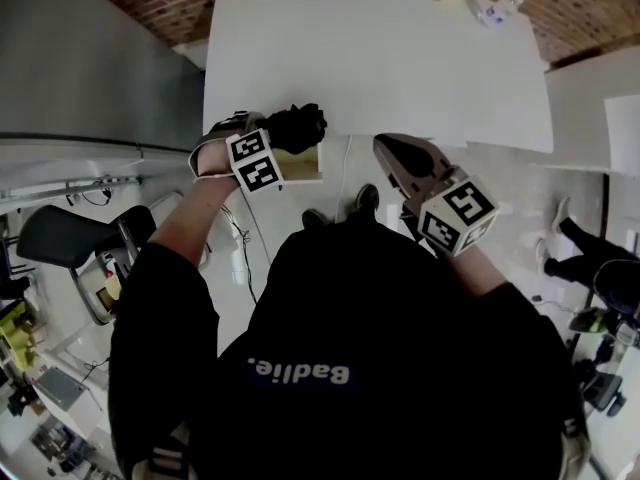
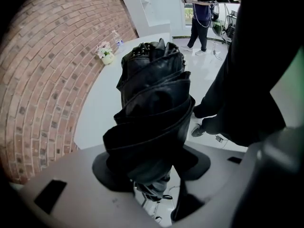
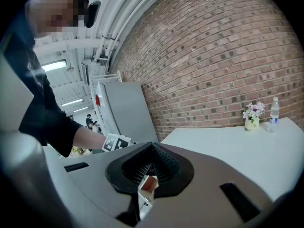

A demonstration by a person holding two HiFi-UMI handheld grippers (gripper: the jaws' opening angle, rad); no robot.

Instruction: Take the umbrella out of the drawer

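Room: a brick wall (image 3: 213, 56) stands behind a white counter (image 1: 380, 58). A small vase of flowers (image 3: 251, 114) and a clear bottle (image 3: 274, 109) stand close together at the counter's far end, upper right of the head view.
Umbrella (image 2: 152, 103): black, folded and wrapped. In the head view it sits at the counter's lower edge, left of centre, just above the tan drawer (image 1: 306, 165).
Left gripper (image 2: 152, 171): the fingers are closed on the umbrella's bundled cloth, one pad on each side. One end of the umbrella hangs below them and the longer part reaches towards the counter.
Right gripper (image 3: 151, 169): the fingers are brought together with nothing between them. In the head view it is right of the umbrella and apart from it.
Person: black sleeves, standing at the counter's near edge.
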